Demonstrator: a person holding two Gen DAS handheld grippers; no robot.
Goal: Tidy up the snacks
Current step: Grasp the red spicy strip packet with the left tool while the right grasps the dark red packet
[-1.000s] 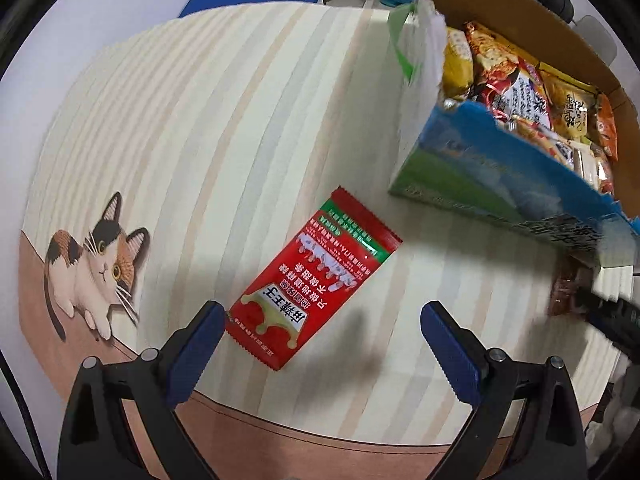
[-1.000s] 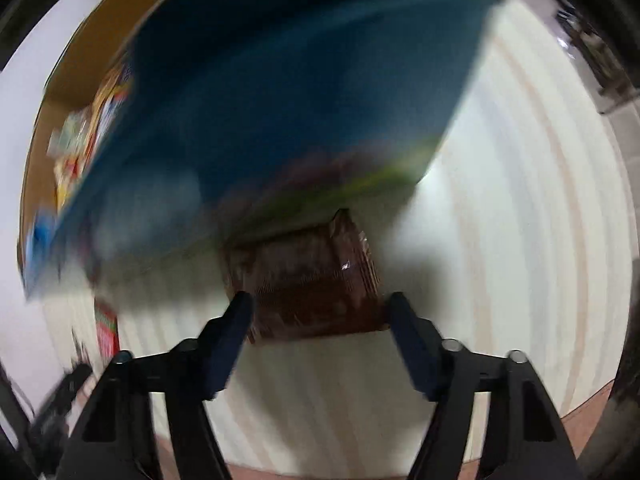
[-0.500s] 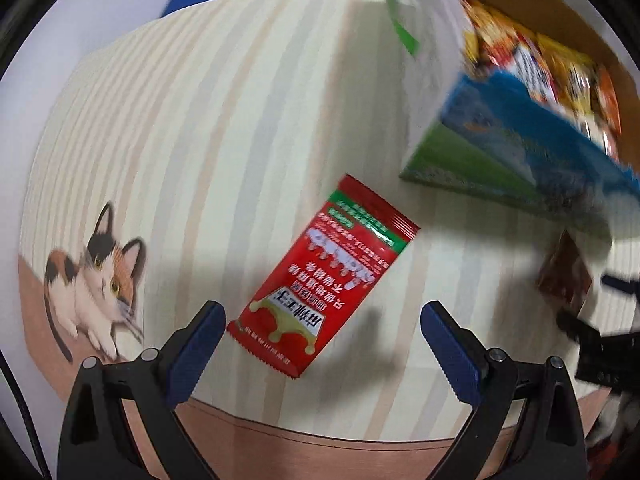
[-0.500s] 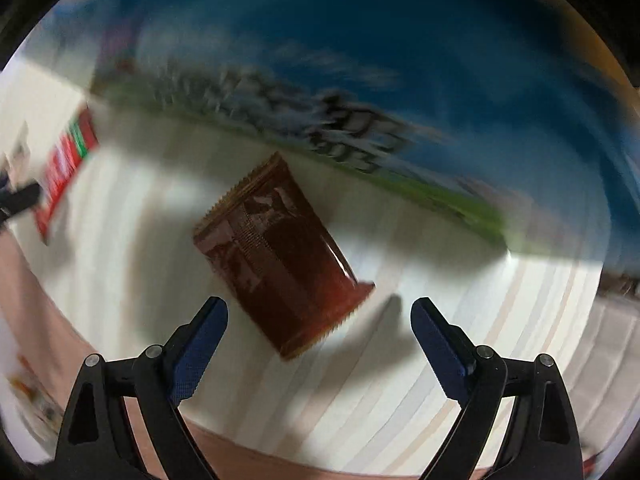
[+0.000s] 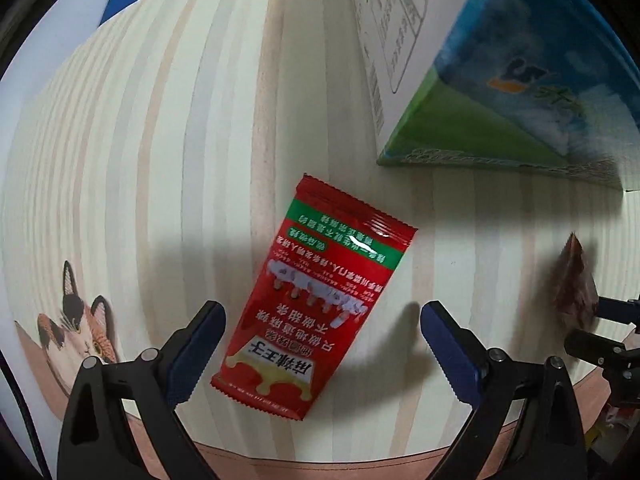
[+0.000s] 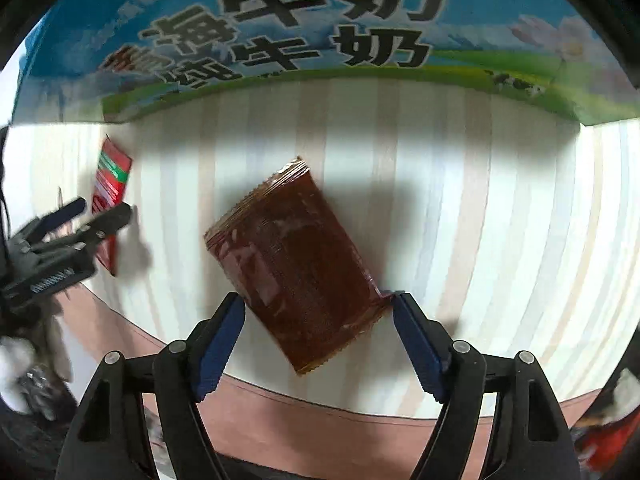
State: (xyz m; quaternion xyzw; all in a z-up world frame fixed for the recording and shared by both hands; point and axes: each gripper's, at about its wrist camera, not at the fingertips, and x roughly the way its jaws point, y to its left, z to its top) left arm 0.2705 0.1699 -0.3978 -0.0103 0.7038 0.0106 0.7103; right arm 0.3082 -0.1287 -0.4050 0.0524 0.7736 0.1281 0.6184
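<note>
Standing at the striped surface far edge: milk carton box | red snack packet flat near front edge, between wide-spread left gripper | brown snack packet flat beside it, within closing right gripper, corner just touching one pad | cat print at left corner

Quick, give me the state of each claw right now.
Left claw: open, over the red snack packet, not gripping it.
Right claw: open, jaws closing around the brown snack packet, not clamped yet.
</note>
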